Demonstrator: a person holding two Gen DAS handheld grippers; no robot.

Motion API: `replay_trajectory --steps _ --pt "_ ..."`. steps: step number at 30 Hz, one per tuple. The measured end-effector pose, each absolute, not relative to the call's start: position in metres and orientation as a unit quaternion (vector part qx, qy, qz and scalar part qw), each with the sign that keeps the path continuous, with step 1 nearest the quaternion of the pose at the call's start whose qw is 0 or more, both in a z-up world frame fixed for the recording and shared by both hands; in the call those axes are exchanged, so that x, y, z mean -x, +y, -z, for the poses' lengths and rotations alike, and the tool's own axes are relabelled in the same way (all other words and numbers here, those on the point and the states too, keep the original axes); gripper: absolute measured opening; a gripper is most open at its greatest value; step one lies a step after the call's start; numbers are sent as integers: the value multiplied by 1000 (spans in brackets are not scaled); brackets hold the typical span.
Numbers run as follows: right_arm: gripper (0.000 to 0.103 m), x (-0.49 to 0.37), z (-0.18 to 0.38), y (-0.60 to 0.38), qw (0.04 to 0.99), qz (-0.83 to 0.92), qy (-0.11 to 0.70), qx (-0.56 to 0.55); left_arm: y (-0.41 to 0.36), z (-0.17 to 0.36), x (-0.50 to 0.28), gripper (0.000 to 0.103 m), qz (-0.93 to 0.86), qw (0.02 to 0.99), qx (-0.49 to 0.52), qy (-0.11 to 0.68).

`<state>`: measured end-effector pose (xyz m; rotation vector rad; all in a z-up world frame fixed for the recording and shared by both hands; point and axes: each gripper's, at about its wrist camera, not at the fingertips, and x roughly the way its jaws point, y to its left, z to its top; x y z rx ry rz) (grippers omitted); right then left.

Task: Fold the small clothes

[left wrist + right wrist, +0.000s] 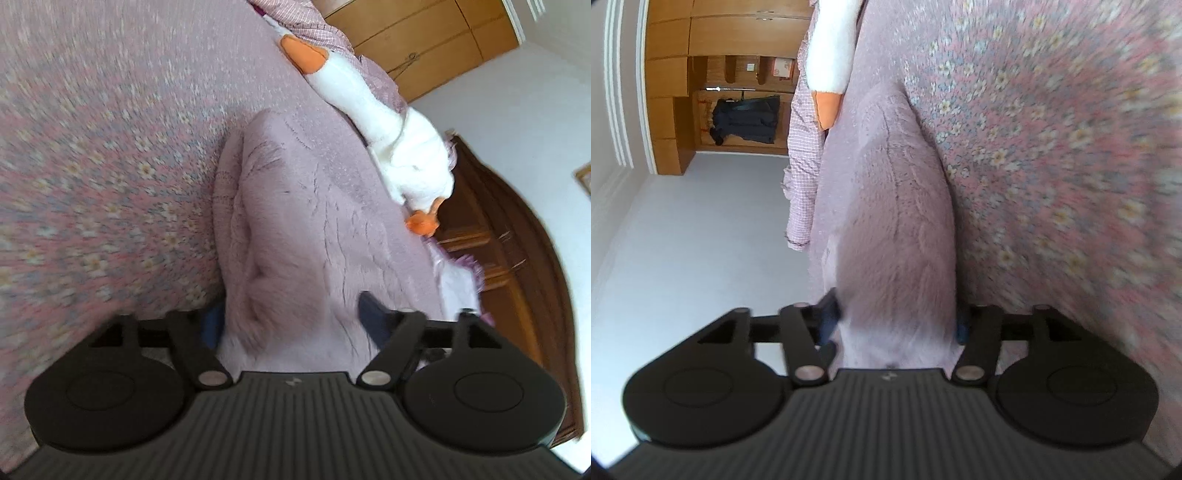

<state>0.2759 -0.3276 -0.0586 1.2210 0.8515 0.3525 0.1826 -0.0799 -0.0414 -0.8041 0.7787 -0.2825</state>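
Observation:
A fluffy pale-pink garment (295,221) with a knitted cable pattern hangs lifted over the floral bedspread (92,166). My left gripper (291,321) is shut on one edge of it, and the cloth bunches thickly between its blue-padded fingers (371,314). In the right wrist view the same pink garment (897,206) runs away from the camera. My right gripper (895,321) is shut on another edge, with its fingers (829,314) pressed into the fluff. Both views are tilted sideways and motion-blurred.
A white plush goose (399,147) with orange feet lies along the bed's far side, also visible as a goose (831,48) in the right view. A checked pink cloth (801,155) hangs off the bed. A wooden headboard (498,251) and wooden wardrobes (701,74) stand beyond.

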Motion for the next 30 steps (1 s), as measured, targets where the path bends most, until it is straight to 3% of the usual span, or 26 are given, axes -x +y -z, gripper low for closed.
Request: replay_trajectory --steps 1,3,6,8,9,16,19,30 --pt "78 -268 52 -330 735 -155 382 -539 -81 34 -175 87 130 846 361 371" --pt "87 -247 32 -332 780 -144 356 -495 -83 19 -158 89 131 867 316 361" --pt "87 -210 -2 -328 876 -156 255 -379 -93 -9 -130 103 148 926 201 282" --pt "91 -191 -17 -320 926 -170 177 -285 -105 -26 -118 103 143 961 102 213" --pt "103 -186 -21 -315 943 -172 149 -243 -112 -30 -117 103 139 969 61 195" --pt "103 -184 8 -282 987 -151 57 -9 -131 8 -152 103 172 970 8 172" --pt "103 -198 15 -274 986 -143 88 11 -133 35 -164 103 173 966 -2 194" --pt "103 -193 14 -267 982 -166 82 30 -136 38 -162 103 168 971 6 168"
